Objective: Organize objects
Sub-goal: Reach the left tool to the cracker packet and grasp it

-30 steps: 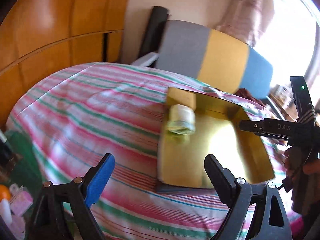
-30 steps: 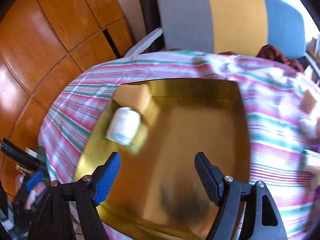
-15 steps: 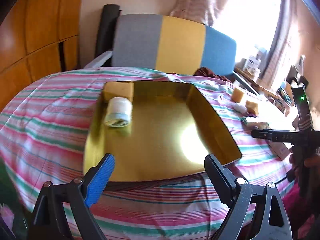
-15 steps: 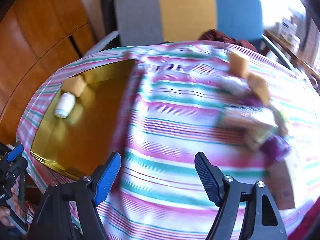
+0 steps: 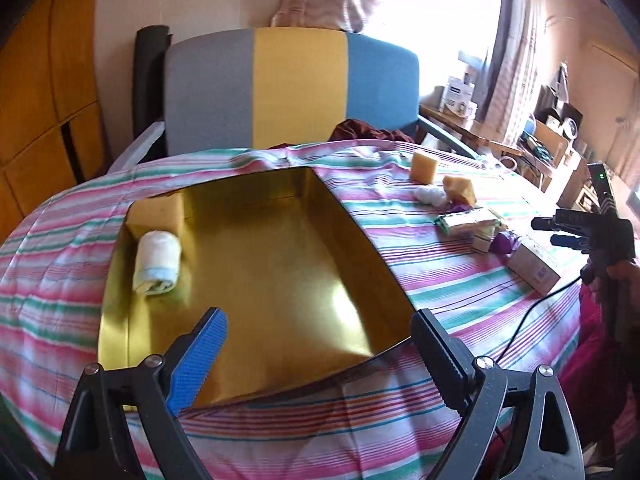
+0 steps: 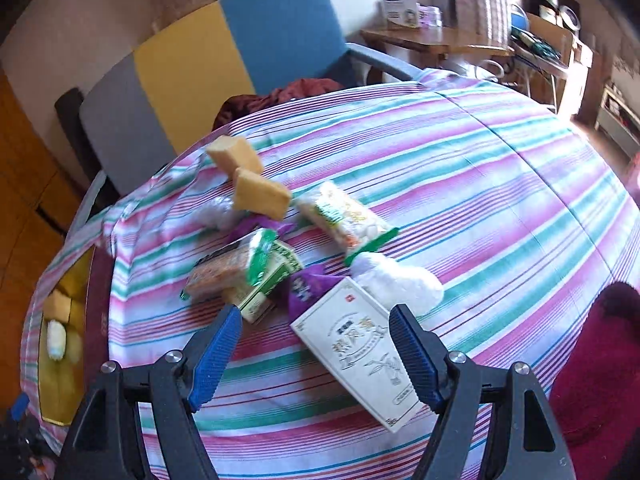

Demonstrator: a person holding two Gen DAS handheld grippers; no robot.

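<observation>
A gold tray (image 5: 280,280) lies on the striped cloth and holds a rolled white towel (image 5: 157,262) and a yellow sponge (image 5: 158,214). My left gripper (image 5: 316,344) is open and empty over the tray's near edge. My right gripper (image 6: 316,348) is open and empty, just above a white carton (image 6: 360,352). Beyond it lie a purple packet (image 6: 304,288), a green box (image 6: 268,284), a cracker pack (image 6: 224,272), a snack bag (image 6: 344,220), a white wad (image 6: 396,280) and two yellow sponges (image 6: 260,192). The right gripper also shows in the left wrist view (image 5: 560,232).
A grey, yellow and blue chair (image 5: 288,92) stands behind the table. A dark red cloth (image 6: 276,98) lies on its seat. A cluttered wooden desk (image 6: 440,40) stands by the window. A dark red cushion (image 6: 600,344) is at the right. A cable (image 5: 532,312) trails over the table edge.
Both grippers swung to the right. The right one left the tray and now hangs over the pile of packets and the white carton. Both stayed open.
</observation>
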